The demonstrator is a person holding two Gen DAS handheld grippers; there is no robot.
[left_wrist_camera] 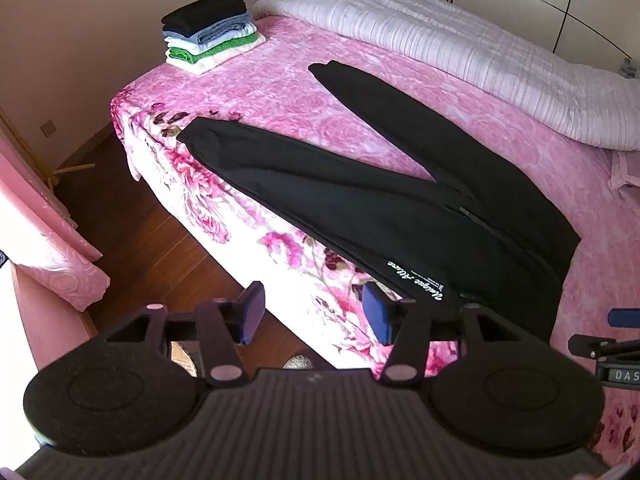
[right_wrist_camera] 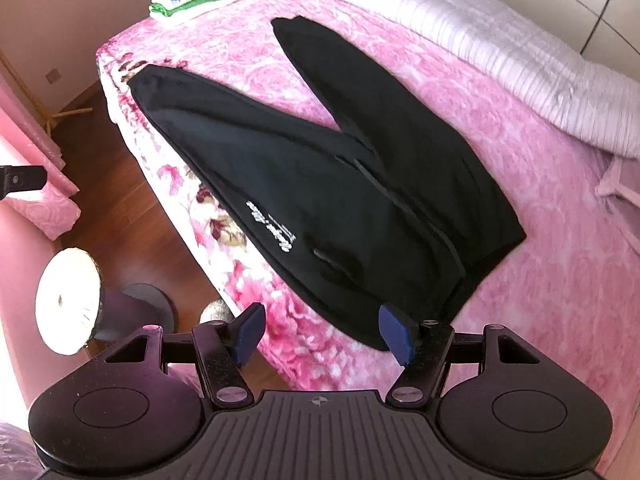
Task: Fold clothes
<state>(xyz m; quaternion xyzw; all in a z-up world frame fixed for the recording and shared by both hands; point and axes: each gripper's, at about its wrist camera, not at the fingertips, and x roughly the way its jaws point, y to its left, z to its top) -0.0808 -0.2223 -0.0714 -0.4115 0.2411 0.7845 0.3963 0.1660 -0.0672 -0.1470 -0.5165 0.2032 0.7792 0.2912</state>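
1. Black trousers [right_wrist_camera: 320, 184]: flat on pink bed [right_wrist_camera: 560, 280], legs splayed in a V, waistband nearest me.
2. Left gripper [left_wrist_camera: 316, 320], right gripper [right_wrist_camera: 324, 330]: both agape, empty; I'd pinch waistband corners evenly.
3. Folded stack [left_wrist_camera: 210, 34]: far corner.

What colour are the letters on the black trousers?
White, in a curly script on the black trousers near the waistband; the left wrist view shows the white lettering best.
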